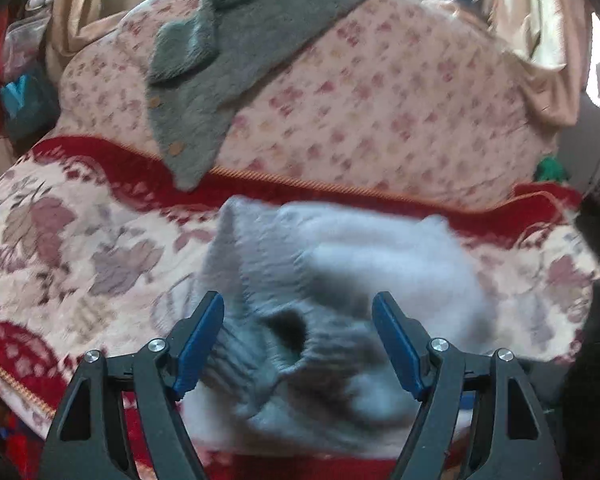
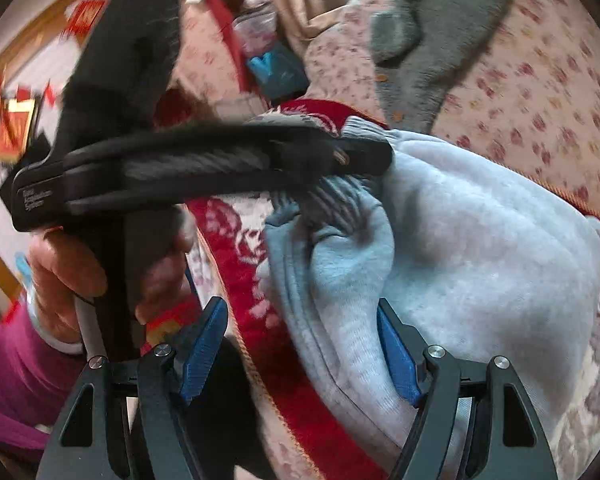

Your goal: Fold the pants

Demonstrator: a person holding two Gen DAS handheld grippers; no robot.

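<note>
Light grey pants [image 1: 340,280], bunched on the red floral blanket [image 1: 80,248] (grey cardigan [image 1: 228,60] lying behind), sit between the spread jaws of the left gripper [image 1: 298,344] and right gripper [image 2: 300,352], neither gripping fabric.

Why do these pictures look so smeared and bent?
Left wrist view: the pale blue pants smear with motion blur, and the fisheye lens bows the sofa edge. Right wrist view: the other hand-held gripper and the wall behind blur.
</note>
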